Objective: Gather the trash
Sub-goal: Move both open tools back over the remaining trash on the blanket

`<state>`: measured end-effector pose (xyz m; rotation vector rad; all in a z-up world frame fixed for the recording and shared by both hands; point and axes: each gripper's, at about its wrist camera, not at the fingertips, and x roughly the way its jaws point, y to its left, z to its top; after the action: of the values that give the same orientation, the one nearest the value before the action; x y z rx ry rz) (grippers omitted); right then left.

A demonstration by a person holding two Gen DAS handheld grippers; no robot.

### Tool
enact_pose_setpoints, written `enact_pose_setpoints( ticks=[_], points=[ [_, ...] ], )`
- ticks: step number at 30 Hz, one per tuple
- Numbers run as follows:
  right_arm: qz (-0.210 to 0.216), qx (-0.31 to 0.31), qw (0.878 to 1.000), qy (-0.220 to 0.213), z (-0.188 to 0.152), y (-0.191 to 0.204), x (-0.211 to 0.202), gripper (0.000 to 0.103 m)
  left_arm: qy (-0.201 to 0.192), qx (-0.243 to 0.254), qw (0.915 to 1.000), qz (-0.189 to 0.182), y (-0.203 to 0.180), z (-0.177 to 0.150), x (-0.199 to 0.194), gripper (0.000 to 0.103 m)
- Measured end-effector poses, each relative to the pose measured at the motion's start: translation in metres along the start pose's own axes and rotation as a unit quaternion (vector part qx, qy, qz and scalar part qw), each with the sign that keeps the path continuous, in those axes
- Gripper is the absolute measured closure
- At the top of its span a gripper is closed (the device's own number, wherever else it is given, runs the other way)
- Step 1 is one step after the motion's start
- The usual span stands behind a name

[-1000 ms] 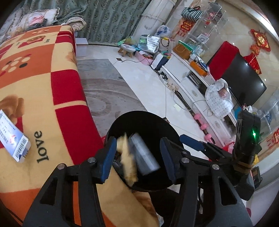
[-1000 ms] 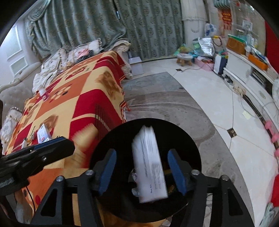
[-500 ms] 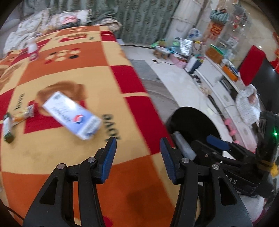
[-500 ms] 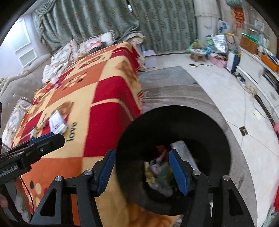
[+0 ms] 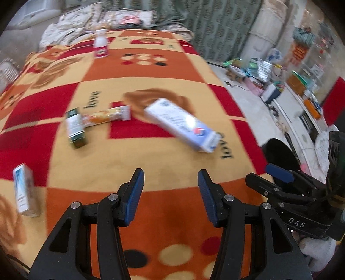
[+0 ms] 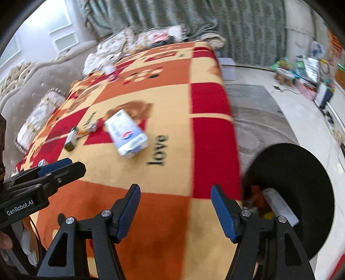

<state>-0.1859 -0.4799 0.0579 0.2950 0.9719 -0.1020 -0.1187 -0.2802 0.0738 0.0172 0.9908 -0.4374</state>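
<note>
Trash lies on a red, orange and yellow blanket [image 5: 151, 73]: a white and blue box [image 5: 181, 125], also in the right wrist view [image 6: 127, 135], an orange snack wrapper [image 5: 107, 117], a green box [image 5: 75, 129], a small white box [image 5: 23, 191] at the left, and a white bottle [image 5: 101, 46] far back. A black bin [image 6: 297, 189] with trash inside stands on the floor at the blanket's right edge. My left gripper [image 5: 170, 189] is open and empty above the blanket. My right gripper [image 6: 175, 202] is open and empty beside the bin.
Pillows and bedding [image 5: 90, 19] lie at the blanket's far end before green curtains [image 6: 194, 17]. A grey rug [image 6: 263, 120] and white tile floor lie to the right, with a cluttered white TV cabinet [image 5: 301, 112] beyond.
Both grippers swung left, away from the bin and over the blanket. The items they dropped a second ago now lie in the bin. Both grippers stay open.
</note>
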Motion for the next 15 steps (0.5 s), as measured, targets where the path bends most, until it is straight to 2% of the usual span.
enact_pose_setpoints(
  ticks=[8,15],
  points=[
    [0.030,-0.048,0.998,0.010,0.012,0.053,0.022,0.037,-0.014,-0.038,0.9983,0.041,0.060,-0.005,-0.021,0.053],
    [0.033,-0.079,0.996,0.017,0.025,0.078,0.035,0.035,-0.021,-0.086,0.9942,0.062,0.113,-0.015,-0.041,0.053]
  ],
)
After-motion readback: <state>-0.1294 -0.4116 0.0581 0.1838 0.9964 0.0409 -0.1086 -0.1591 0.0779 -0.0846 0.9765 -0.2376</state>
